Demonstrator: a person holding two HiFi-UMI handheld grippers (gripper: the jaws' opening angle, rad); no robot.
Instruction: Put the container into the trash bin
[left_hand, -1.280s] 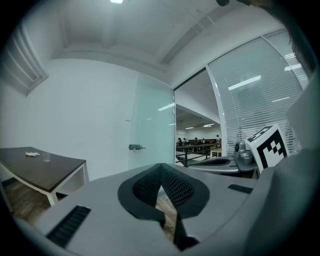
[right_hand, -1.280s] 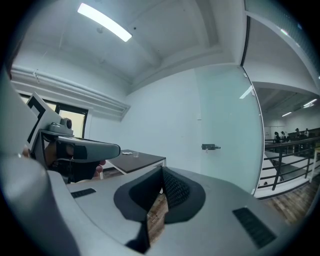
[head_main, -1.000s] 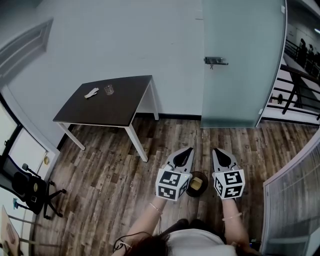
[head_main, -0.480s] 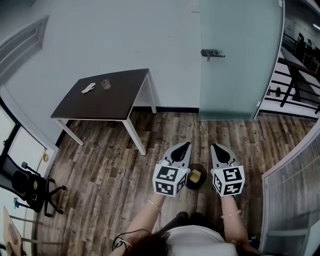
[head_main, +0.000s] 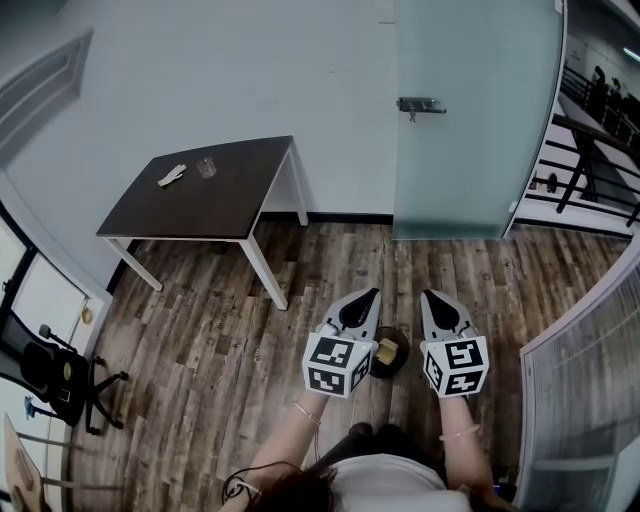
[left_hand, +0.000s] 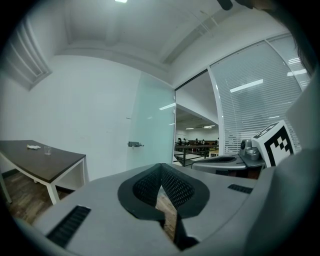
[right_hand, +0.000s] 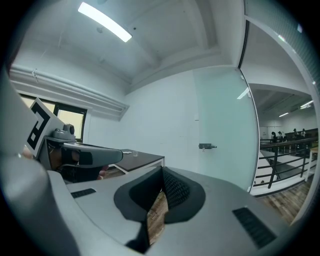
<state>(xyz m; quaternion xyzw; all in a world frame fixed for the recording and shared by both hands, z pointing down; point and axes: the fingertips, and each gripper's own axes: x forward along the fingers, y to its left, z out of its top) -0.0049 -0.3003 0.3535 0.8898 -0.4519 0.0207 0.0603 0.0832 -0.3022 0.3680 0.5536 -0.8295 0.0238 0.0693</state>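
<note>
Head view shows you standing on the wooden floor (head_main: 200, 340) with a gripper in each hand, both held out in front of you and pointing away from your body. The left gripper (head_main: 372, 296) and the right gripper (head_main: 428, 296) sit side by side, close together but not touching.

The left gripper view shows its two jaws pressed together at the tips, with nothing pinched. Only a sliver of floor shows through the gap lower down. The right gripper view shows the same: jaws closed tip to tip and empty.

The trash bin (head_main: 403, 362), small, dark and round, stands on the floor right below and between your two grippers, just ahead of your feet. A yellowish object (head_main: 388, 350) lies inside it, too small to tell whether it is the container.

Well away from you, up and to the left, a dark-topped table (head_main: 230, 200) with white legs stands against the wall. A small clear cup (head_main: 206, 166) stands upright near its far edge, and a white object (head_main: 171, 176) lies just beside the cup. Neither gripper is near them.

A frosted glass door (head_main: 470, 120) with a metal handle (head_main: 420, 105) stands ahead on the right. An office chair (head_main: 60, 375) sits at the far left edge.
</note>
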